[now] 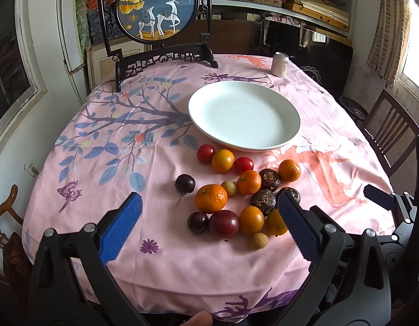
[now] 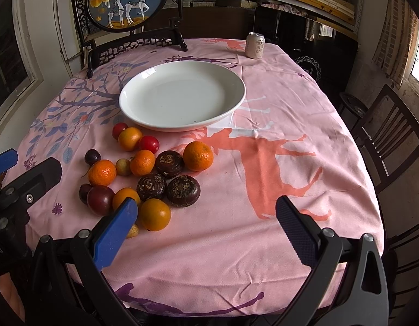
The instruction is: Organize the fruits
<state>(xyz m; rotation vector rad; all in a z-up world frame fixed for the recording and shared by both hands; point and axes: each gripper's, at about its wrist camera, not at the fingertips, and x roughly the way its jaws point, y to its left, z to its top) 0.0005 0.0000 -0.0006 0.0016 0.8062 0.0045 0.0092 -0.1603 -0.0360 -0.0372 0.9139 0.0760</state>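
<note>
A cluster of fruit lies on the pink tablecloth: mandarins (image 1: 211, 198) (image 2: 197, 155), smooth orange fruits (image 1: 222, 160) (image 2: 154, 214), red cherry tomatoes (image 1: 205, 153) (image 2: 149, 144), dark plums (image 1: 223, 224) (image 2: 100, 200), dark brown wrinkled fruits (image 1: 269, 179) (image 2: 183, 187) and small tan longans (image 1: 258, 241) (image 2: 123, 166). An empty white plate (image 1: 244, 115) (image 2: 182, 99) sits just beyond them. My left gripper (image 1: 209, 203) is open, hovering over the near side of the cluster. My right gripper (image 2: 206, 206) is open, to the right of the fruit.
A framed deer screen (image 1: 157, 5) (image 2: 128, 0) on a dark stand is at the table's far left. A drink can (image 1: 280, 63) (image 2: 255, 45) stands at the far edge. Wooden chairs (image 1: 391, 133) (image 2: 386, 133) are at the right. The table edge is close below the grippers.
</note>
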